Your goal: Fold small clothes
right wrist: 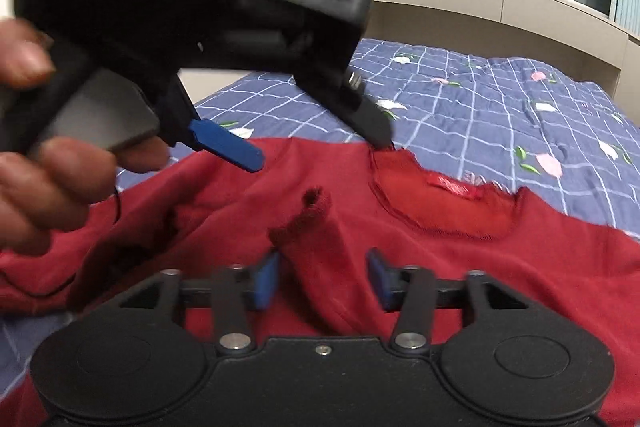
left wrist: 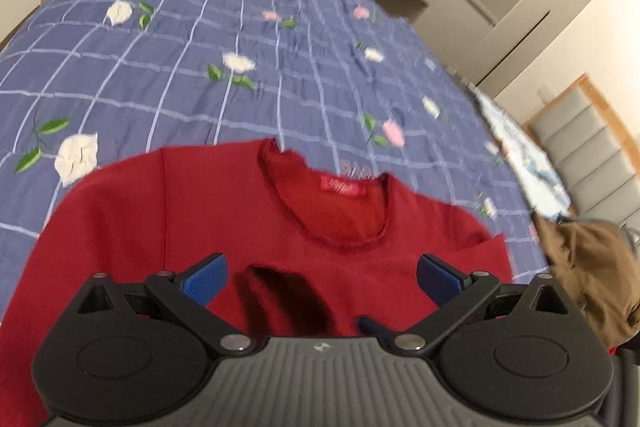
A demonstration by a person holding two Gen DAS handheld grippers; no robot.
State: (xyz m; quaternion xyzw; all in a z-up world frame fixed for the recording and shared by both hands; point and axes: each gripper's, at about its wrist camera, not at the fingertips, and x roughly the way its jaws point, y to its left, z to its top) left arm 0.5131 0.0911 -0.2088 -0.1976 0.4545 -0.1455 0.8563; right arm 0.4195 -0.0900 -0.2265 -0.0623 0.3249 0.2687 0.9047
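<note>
Looked like a soft, floppy, lightweight dark red knit sweater [left wrist: 224,219] spread flat on the blue checked floral bedspread [left wrist: 200,59], best pinched at cuff or hem, with left gripper [left wrist: 322,277] wide open and right gripper [right wrist: 323,277] parted loosely around the folded-in sleeve [right wrist: 316,251].

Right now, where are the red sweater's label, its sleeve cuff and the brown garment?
label [left wrist: 345,185], left wrist view, middle of the tag inside the neckline.
sleeve cuff [right wrist: 310,217], right wrist view, frayed end of the sleeve.
brown garment [left wrist: 592,267], left wrist view, its crumpled middle.
</note>
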